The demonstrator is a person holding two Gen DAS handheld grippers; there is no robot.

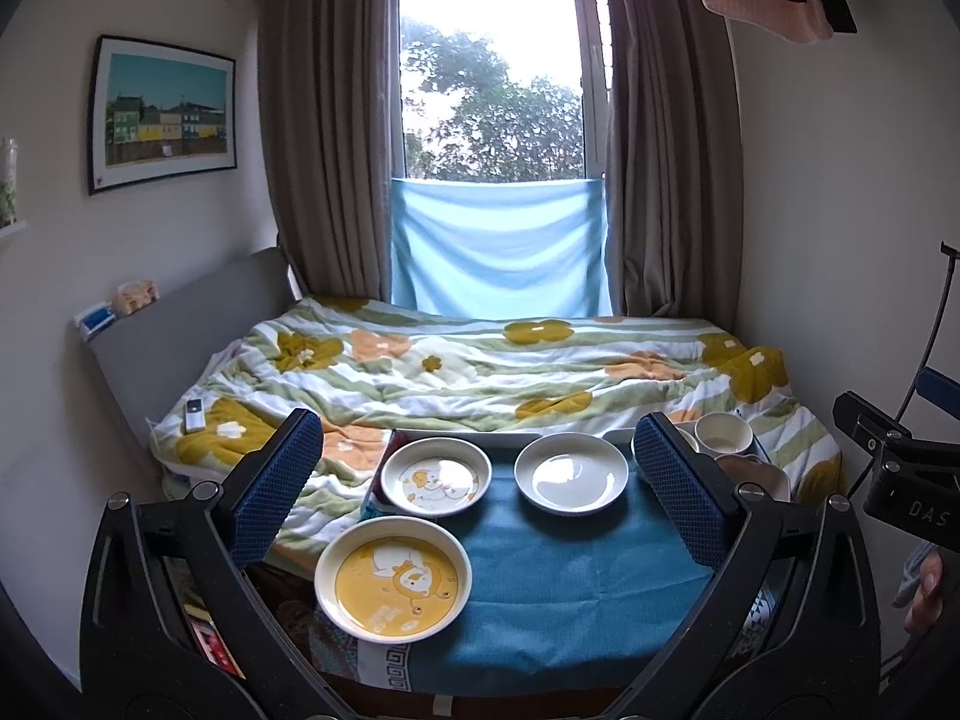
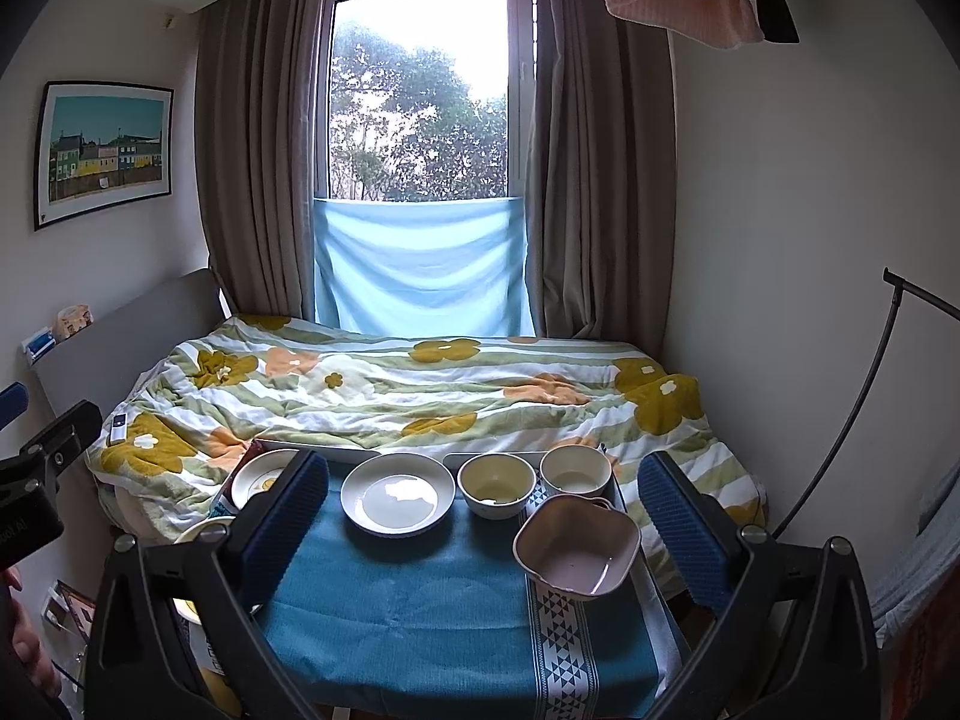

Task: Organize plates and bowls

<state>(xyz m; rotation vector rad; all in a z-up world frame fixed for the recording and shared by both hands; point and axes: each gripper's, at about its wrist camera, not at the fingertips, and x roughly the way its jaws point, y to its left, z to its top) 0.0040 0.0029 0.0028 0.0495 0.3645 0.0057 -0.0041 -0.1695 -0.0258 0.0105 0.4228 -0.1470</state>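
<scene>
Hovering open, left claw (image 1: 474,480) — yellow plate (image 1: 393,577) below-left, untouched.

From my remote seat: the yellow cartoon plate (image 1: 393,578) sits nearest left on the teal cloth-covered table (image 2: 420,600), white cartoon plate (image 1: 436,477) behind it, plain white plate (image 2: 397,493) to its right, then two round cream bowls (image 2: 497,485) and a pink wavy-edged bowl (image 2: 577,545) in front of them.

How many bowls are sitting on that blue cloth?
3. A yellowish bowl sits at the far edge, a white bowl right beside it, and a pink wavy-rimmed bowl nearer, on the right. The gripper fingers could hide others.
</scene>
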